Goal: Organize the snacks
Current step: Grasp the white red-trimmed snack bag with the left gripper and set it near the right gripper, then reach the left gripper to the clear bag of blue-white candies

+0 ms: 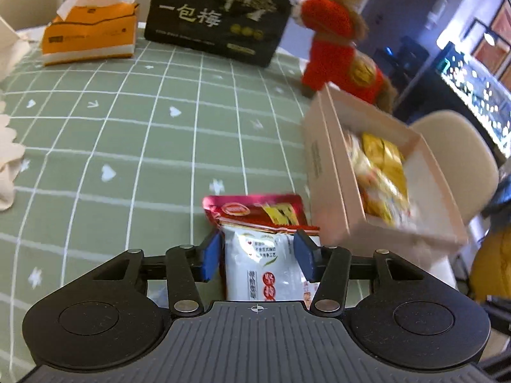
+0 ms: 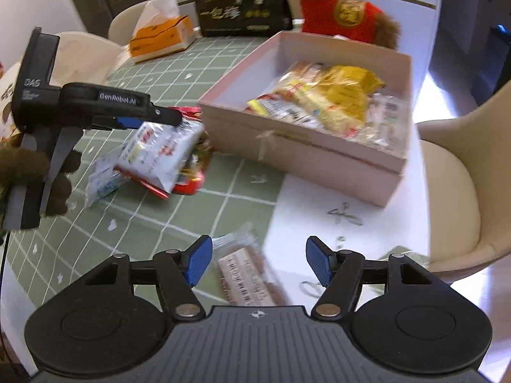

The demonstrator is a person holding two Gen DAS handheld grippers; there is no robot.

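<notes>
Snacks (image 2: 332,102) in pink box (image 2: 303,156); left tool (image 1: 258,255) gripping white packet (image 1: 265,265), right tool (image 2: 258,263) wide.

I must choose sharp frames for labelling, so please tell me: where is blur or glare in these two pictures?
Left wrist view: the pink box and its snacks smear with motion blur; the black bag stays readable. Right wrist view: the brown packet between the pads is blurred, and glare whitens the table edge by the chair.

Left gripper (image 1: 258,257) angled downward, jaws part-open; right gripper (image 2: 258,263) likewise tilted down, jaws spread wider.
</notes>
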